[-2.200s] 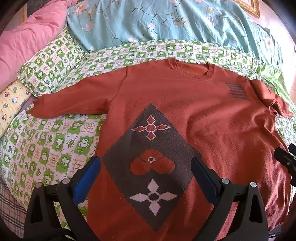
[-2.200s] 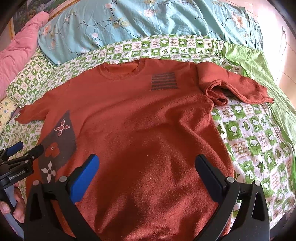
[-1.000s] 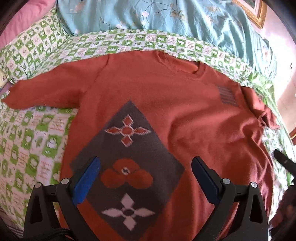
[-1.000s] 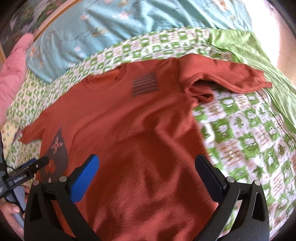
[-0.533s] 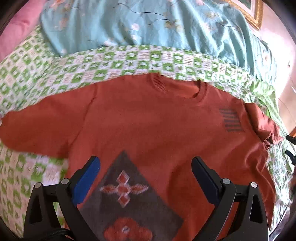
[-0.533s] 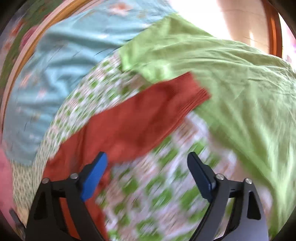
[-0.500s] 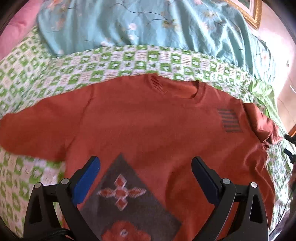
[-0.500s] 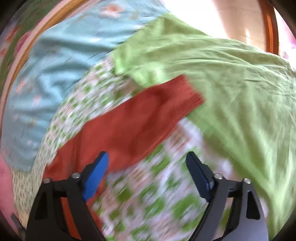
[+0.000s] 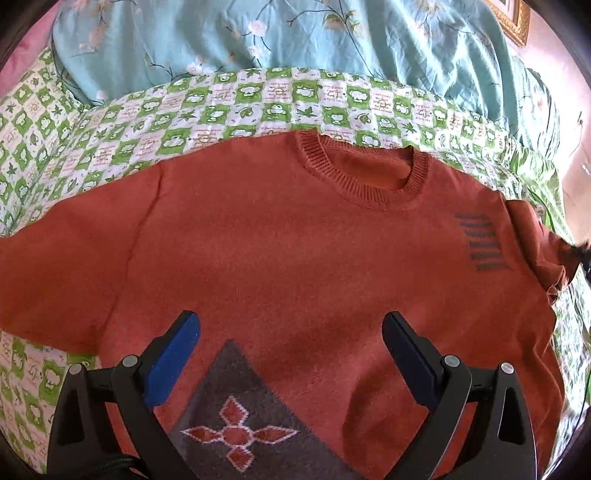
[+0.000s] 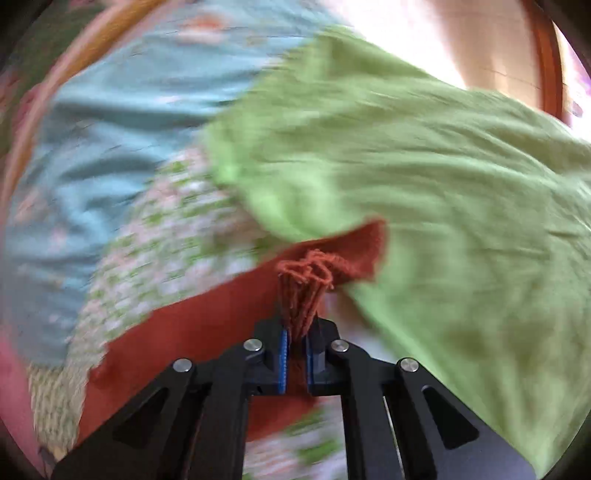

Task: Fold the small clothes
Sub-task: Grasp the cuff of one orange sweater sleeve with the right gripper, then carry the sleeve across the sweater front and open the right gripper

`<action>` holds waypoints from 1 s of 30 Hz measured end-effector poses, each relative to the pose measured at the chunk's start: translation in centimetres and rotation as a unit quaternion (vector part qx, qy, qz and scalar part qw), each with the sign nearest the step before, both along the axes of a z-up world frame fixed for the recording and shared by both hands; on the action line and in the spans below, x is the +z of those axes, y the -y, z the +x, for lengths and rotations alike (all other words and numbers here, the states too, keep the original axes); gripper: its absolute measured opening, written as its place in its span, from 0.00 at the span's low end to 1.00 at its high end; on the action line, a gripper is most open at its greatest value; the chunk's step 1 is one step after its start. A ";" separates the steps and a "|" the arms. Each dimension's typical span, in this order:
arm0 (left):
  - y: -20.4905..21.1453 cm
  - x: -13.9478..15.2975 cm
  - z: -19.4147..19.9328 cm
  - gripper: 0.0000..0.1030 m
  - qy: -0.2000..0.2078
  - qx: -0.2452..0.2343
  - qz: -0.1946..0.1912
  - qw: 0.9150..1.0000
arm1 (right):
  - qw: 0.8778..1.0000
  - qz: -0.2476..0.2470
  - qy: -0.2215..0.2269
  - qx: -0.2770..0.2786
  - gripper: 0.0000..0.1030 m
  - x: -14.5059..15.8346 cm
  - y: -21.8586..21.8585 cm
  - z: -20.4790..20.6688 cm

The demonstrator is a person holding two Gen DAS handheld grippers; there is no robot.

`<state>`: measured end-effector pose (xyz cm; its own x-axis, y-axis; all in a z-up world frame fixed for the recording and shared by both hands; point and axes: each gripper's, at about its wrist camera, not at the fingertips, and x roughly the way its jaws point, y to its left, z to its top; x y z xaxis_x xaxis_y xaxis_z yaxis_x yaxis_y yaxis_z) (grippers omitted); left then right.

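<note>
right gripper (image 10: 295,343) now clamped on sweater (image 9: 295,258) sleeve cuff; left gripper (image 9: 290,334) jaws wide apart, nothing between them

vs a second ago: right jaws were fully apart over the sweater body, now together with bunched rust-orange knit of the cuff (image 10: 306,280) pinched between the blue pads, view motion-blurred; left view has slid toward the far end, collar (image 9: 364,173) now central and only the top flower of the grey diamond patch (image 9: 240,417) visible near the fingers. Sweater lies flat, front up, on the green-and-white checked sheet (image 9: 258,99), left sleeve spread out to the left, right sleeve at far right edge. Teal floral duvet (image 9: 295,33) beyond the collar, plain green cloth (image 10: 443,184) right of the cuff, pink bedding at far left, gilt frame corner (image 9: 511,18) on wall
</note>
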<state>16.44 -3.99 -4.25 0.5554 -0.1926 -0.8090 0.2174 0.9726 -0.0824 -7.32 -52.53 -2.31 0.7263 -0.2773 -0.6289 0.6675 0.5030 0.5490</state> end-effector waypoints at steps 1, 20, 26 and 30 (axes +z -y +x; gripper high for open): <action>-0.5 0.0 -0.2 0.96 0.000 0.000 -0.005 1.000 | 0.999 -0.012 0.013 0.034 0.08 1.4 -2.2 1.5; -8.6 1.1 -3.6 0.96 -0.008 0.000 -0.089 0.996 | 0.888 0.081 0.048 0.450 0.14 0.7 -37.2 29.4; -6.7 -0.8 -1.0 0.96 -0.036 -0.015 -0.105 0.994 | 0.901 0.089 0.060 0.419 0.59 0.1 -34.7 27.3; -5.1 -2.8 1.2 0.96 -0.060 -0.008 -0.102 0.993 | 0.915 0.059 0.063 0.393 0.59 1.2 -31.5 23.7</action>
